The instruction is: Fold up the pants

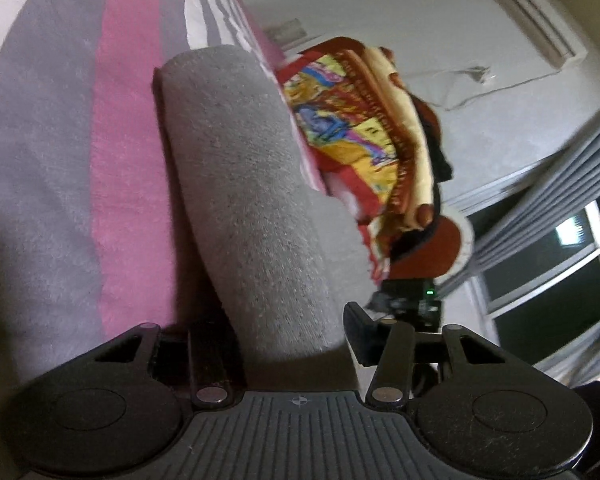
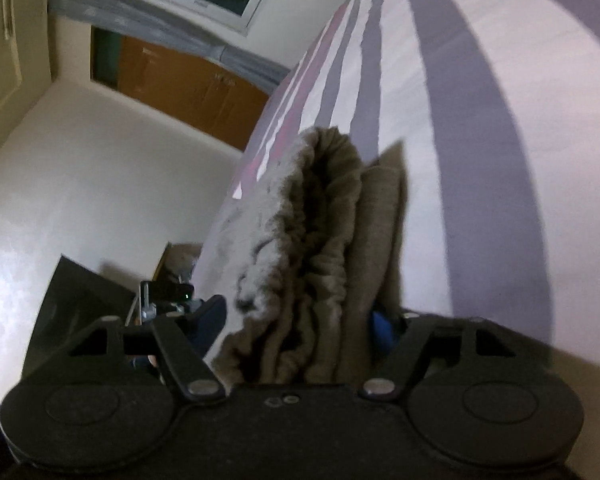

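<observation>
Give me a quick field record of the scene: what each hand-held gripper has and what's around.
left hand-held gripper: closed on the grey pants, smooth folded part
right hand-held gripper: closed on the bunched, gathered end of the pants
surface: striped bedcover, grey, pink and white
nearby: colourful blanket heaped beyond the pants
background: window, air conditioner on the wall

the pants (image 1: 244, 184) cover most of the left gripper (image 1: 288, 336) fingers, the bunched pants hide the right gripper (image 2: 300, 332) fingertips, and the colourful blanket (image 1: 364, 128) and window (image 1: 560, 276) are smeared by blur.
</observation>
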`<action>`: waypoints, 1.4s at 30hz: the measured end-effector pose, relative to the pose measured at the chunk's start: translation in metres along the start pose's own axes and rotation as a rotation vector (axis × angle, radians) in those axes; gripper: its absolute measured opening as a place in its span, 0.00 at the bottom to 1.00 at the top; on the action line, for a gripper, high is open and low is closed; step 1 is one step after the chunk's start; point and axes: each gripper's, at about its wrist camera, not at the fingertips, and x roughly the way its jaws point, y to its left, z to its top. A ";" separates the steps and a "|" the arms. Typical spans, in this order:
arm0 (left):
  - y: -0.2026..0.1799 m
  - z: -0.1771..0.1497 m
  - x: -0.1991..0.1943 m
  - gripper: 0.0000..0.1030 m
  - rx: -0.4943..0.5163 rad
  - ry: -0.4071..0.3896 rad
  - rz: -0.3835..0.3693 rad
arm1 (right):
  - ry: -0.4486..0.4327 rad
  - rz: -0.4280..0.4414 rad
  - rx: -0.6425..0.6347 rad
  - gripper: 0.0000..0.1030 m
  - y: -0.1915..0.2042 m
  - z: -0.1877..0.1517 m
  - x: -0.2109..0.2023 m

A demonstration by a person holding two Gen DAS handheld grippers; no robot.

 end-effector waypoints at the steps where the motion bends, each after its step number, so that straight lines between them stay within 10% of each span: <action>1: 0.002 0.001 0.001 0.47 -0.007 -0.002 -0.011 | 0.002 0.005 -0.006 0.55 0.000 0.002 0.005; 14: -0.027 0.014 -0.006 0.30 0.079 -0.063 -0.062 | -0.001 0.044 -0.059 0.46 0.042 0.020 0.000; 23: -0.042 0.114 -0.035 0.30 0.164 -0.181 -0.029 | -0.004 0.077 -0.169 0.45 0.075 0.107 0.038; 33: 0.008 0.212 -0.034 0.30 0.163 -0.211 0.073 | 0.020 0.042 -0.153 0.45 0.047 0.194 0.107; 38: 0.068 0.213 -0.015 0.31 0.057 -0.193 0.250 | 0.050 -0.111 -0.067 0.53 0.002 0.199 0.144; 42: 0.075 0.211 -0.018 0.32 0.056 -0.225 0.213 | 0.011 -0.091 -0.064 0.55 -0.002 0.189 0.143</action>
